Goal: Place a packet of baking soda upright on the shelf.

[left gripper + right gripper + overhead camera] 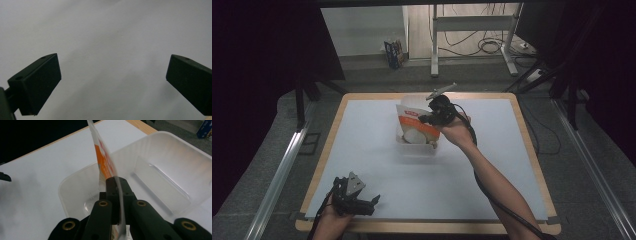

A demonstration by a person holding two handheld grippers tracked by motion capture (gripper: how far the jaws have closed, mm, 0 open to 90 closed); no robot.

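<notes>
My right claw (pixel 117 195) clamped on orange-white pouch (pixel 105 162), holding it upright over clear plastic tub (pixel 172 160). My left claw (pixel 113 82) wide open, empty, above white worktop (pixel 105 30).

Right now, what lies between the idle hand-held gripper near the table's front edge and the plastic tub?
Nothing: in the high view, only bare white table lies between the left hand-held gripper and the tub.

Wood-edged table (pixel 532 150), white mat (pixel 377 150) on top, clear tub (pixel 419 148) mid-mat.
</notes>
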